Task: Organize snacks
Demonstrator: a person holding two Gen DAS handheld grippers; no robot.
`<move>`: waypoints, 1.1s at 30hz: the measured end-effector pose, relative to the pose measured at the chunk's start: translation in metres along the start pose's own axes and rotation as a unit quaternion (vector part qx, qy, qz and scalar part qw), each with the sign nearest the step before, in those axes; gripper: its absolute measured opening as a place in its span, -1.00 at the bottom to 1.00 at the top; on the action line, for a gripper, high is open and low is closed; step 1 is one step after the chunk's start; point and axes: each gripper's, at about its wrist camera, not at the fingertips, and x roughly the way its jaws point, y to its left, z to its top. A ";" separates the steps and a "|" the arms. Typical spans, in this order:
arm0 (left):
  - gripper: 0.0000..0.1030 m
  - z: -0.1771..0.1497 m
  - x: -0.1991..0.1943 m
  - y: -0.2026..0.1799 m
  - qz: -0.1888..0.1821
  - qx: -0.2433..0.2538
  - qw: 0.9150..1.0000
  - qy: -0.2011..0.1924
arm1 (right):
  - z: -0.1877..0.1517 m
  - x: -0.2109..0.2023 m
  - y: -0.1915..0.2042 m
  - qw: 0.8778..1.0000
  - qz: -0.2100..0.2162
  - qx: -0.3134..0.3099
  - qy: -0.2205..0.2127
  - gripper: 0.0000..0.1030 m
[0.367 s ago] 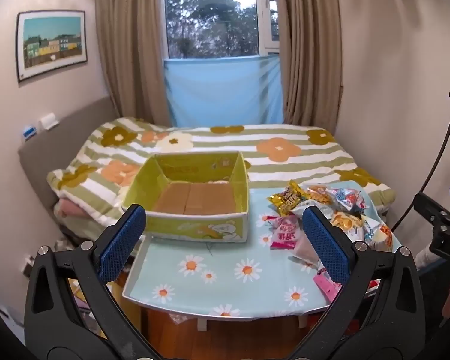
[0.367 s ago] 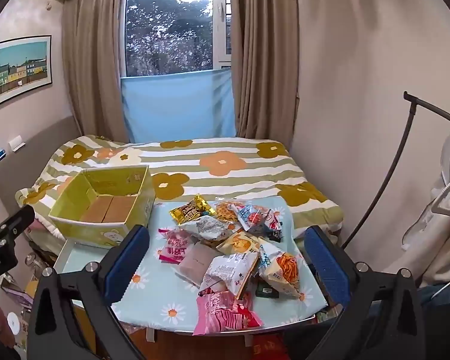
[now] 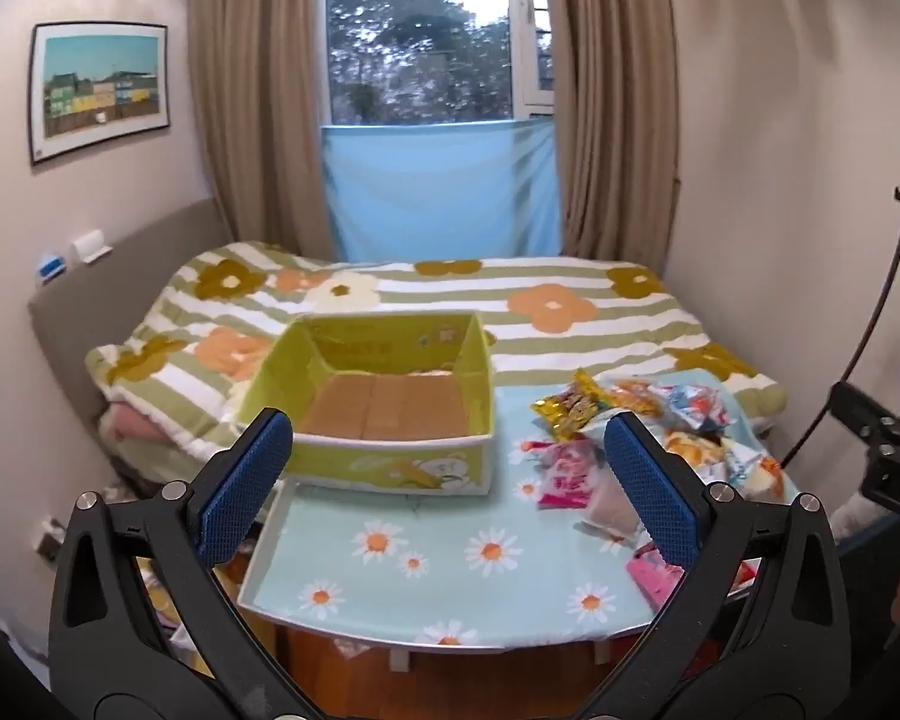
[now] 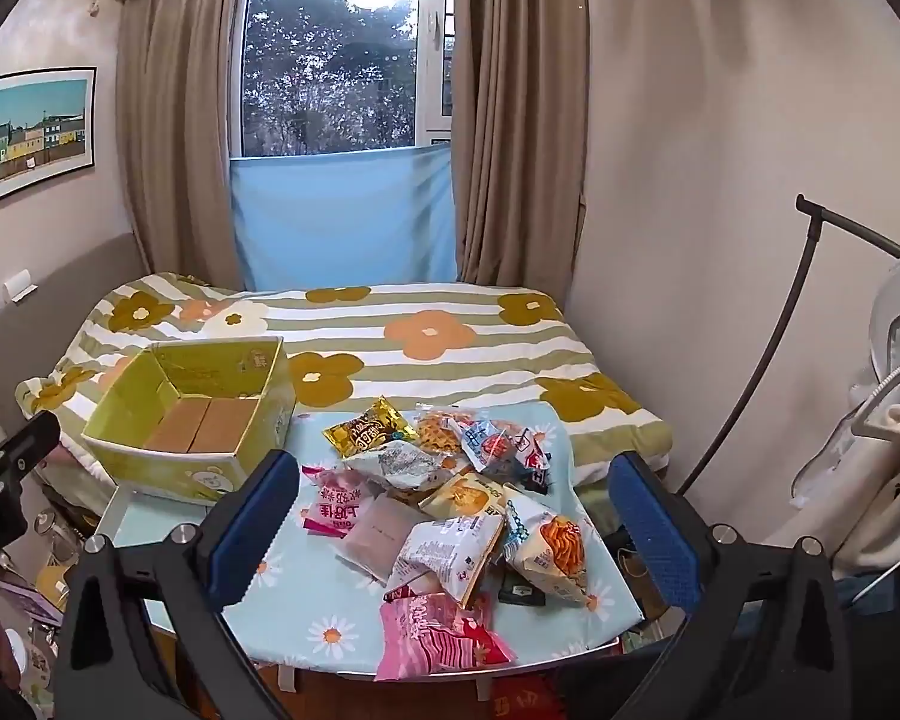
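- The yellow box sits open-topped at the table's far left corner, against the bed; only its brown cardboard floor shows
- The snack packets lie heaped on the table to the right of the box, apart from it
- The left gripper hangs before the box, jaws wide apart, gripping nothing; the right gripper hangs over the heap, jaws likewise spread, holding nothing
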 end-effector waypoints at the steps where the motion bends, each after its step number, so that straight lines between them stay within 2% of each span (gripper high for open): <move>1: 0.99 0.000 0.000 0.000 0.000 0.000 1.000 -0.002 | 0.000 0.000 0.001 1.000 0.000 -0.001 0.000 0.99; 16: 0.99 0.011 0.016 -0.001 -0.011 0.002 1.000 0.002 | 0.005 0.014 0.000 1.000 0.004 0.003 0.008 0.99; 17: 0.99 0.010 0.013 -0.010 -0.010 0.003 1.000 0.002 | 0.005 0.014 0.000 1.000 0.004 0.003 0.007 0.99; 33: 0.99 0.006 0.014 -0.007 -0.014 0.007 1.000 0.007 | 0.000 0.020 0.001 1.000 0.006 0.003 0.011 0.99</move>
